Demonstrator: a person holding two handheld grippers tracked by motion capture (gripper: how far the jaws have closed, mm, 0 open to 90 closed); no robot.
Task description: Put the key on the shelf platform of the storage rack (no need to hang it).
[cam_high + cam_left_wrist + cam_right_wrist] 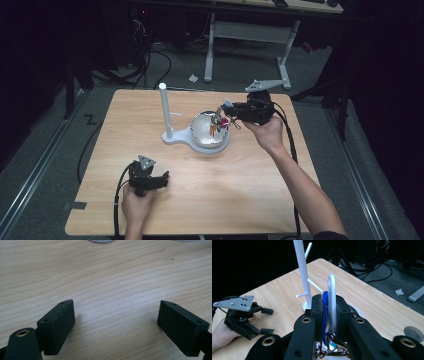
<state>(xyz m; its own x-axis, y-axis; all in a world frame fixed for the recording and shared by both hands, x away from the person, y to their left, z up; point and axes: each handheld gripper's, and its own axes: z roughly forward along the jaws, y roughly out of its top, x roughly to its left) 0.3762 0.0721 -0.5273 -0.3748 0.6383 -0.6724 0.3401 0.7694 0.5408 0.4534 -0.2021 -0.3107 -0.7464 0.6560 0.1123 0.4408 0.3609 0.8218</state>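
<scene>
A white stand with a tall post and side pegs rises from the table's middle, and a white bowl sits on its base. My right gripper hovers just right of the bowl. It is shut on a bunch of key tags that dangle over the bowl's rim. Between its jaws stand a white tag and a blue tag, with a metal ring below. My left gripper rests low near the front left of the table. It is open, with bare wood between its pads.
The wooden table is wide and bare in front of the stand. A small grey disc lies on it near the right gripper. Beyond the far edge are a white desk frame, cables on the floor and dark surroundings.
</scene>
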